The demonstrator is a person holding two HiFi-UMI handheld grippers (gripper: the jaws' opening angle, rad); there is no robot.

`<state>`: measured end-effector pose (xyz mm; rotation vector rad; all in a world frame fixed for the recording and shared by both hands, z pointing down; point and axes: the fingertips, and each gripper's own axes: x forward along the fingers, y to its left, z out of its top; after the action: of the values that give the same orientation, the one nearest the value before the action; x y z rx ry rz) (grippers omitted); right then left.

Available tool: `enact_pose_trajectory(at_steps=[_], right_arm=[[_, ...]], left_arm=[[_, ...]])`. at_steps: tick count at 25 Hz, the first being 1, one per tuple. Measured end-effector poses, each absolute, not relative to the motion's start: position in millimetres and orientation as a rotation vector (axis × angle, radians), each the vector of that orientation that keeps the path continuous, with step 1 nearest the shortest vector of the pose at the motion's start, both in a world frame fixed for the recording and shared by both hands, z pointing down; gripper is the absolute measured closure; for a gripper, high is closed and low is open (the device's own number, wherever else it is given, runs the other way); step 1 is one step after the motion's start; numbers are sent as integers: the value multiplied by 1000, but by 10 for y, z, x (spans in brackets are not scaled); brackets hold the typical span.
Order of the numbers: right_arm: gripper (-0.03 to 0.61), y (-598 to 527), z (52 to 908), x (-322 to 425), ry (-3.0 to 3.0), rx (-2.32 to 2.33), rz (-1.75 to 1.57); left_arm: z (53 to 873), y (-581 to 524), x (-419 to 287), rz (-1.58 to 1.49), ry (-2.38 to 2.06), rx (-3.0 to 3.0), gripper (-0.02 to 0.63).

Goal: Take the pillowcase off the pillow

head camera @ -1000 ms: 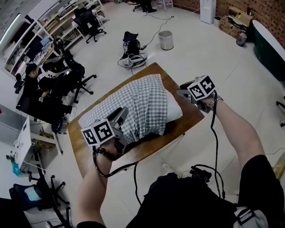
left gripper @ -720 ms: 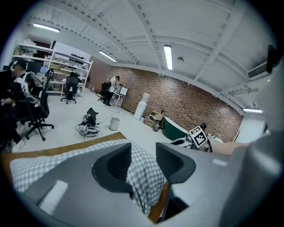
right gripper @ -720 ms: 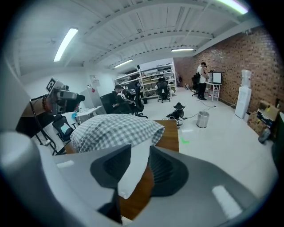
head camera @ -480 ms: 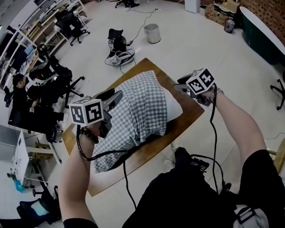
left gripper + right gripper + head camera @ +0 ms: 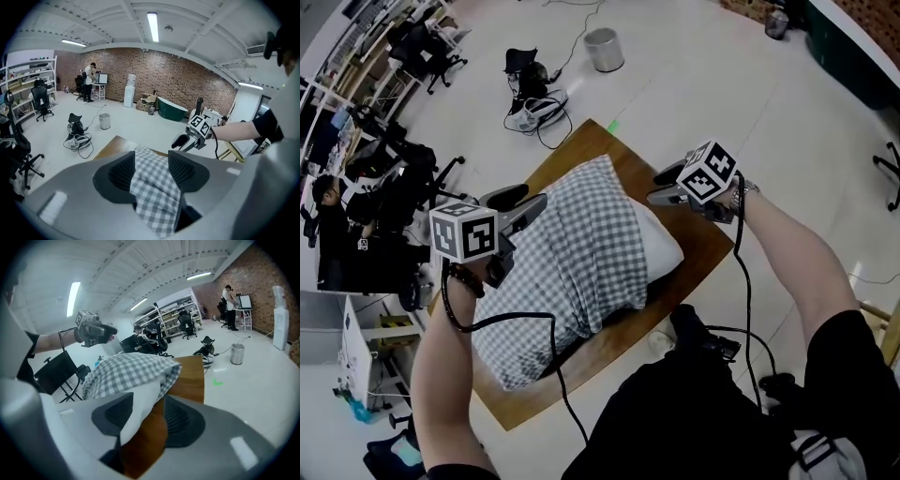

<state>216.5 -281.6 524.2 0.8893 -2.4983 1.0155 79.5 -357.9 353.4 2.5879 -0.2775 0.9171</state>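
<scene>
A pillow in a grey-and-white checked pillowcase [image 5: 572, 262] lies on a wooden table [image 5: 586, 145]. The bare white pillow [image 5: 661, 246] sticks out of the case at its right side. My left gripper [image 5: 523, 202] hovers over the case's far left part. Its jaws have just been opening and stand open, with checked cloth [image 5: 154, 192] showing below them, not pinched. My right gripper [image 5: 661, 187] is beside the pillow's right edge. Its jaws have also just been opening and are open, with the white pillow corner [image 5: 143, 401] showing between them, unpressed.
A metal bin [image 5: 603, 49] and a black bag with cables [image 5: 530, 89] stand on the floor beyond the table. Office chairs [image 5: 412, 159] and a seated person [image 5: 328, 202] are at the left. My own legs are against the table's near edge.
My left gripper has swung from the pillow's near end to its far left side. The case's loose end now lies spread at the near left. My right gripper has moved closer to the pillow.
</scene>
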Motion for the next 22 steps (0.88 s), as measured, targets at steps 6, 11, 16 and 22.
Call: enact_pose_trajectory(at_steps=[6, 11, 16, 22], right_arm=[[377, -3601, 5643, 2414, -2509, 778, 1048], [376, -3899, 5896, 2109, -2546, 617, 1016], [367, -3938, 5604, 1799, -2641, 501, 1143], [356, -4106, 5773, 1732, -2661, 395, 1248]], left_arm=[[3983, -4381, 1322, 1086, -110, 2519, 362], [4344, -4729, 1341, 1186, 51, 2441, 346], [4472, -4810, 1282, 1244, 108, 2341, 327], [4935, -4926, 1370, 1284, 158, 2192, 315]])
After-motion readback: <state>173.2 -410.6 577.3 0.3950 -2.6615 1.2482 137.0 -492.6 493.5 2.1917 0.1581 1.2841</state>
